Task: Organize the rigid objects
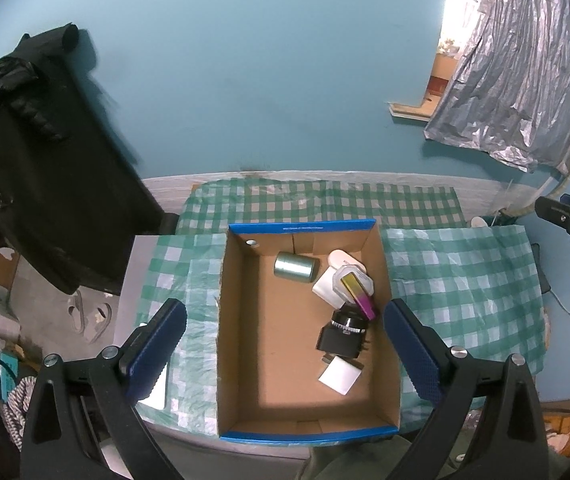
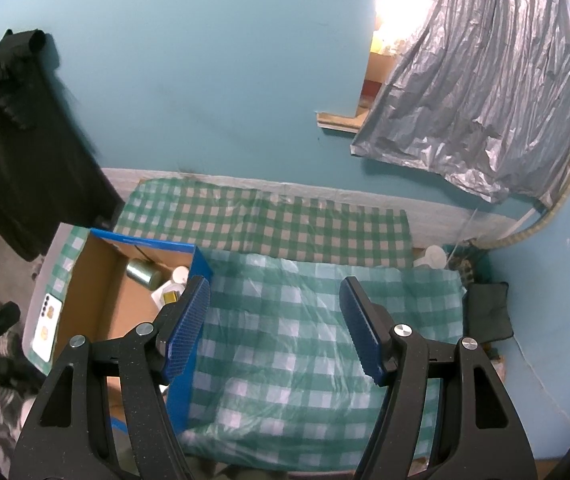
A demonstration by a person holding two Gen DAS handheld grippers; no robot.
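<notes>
A blue-rimmed cardboard box (image 1: pixel 241 320) lies on the green checked tablecloth. Inside it are a metal tin (image 1: pixel 293 266) on its side, a white oval case (image 1: pixel 345 259), a clear case with a gold and purple bar (image 1: pixel 359 292), a black camera-like block (image 1: pixel 345 334) and a white square pad (image 1: pixel 341 374). My left gripper (image 1: pixel 285 354) hangs above the box, wide open, nothing between its blue pads. My right gripper (image 2: pixel 275 326) is open over the bare cloth to the right of the box (image 2: pixel 201 276), empty. The tin (image 2: pixel 143 272) also shows in the right wrist view.
A white phone (image 2: pixel 46 326) lies on the table left of the box. Dark clothing (image 1: pixel 45 168) hangs at the left against the blue wall. A silver plastic sheet (image 2: pixel 485 92) covers a window at the right. A dark pouch (image 2: pixel 487 312) sits off the table's right end.
</notes>
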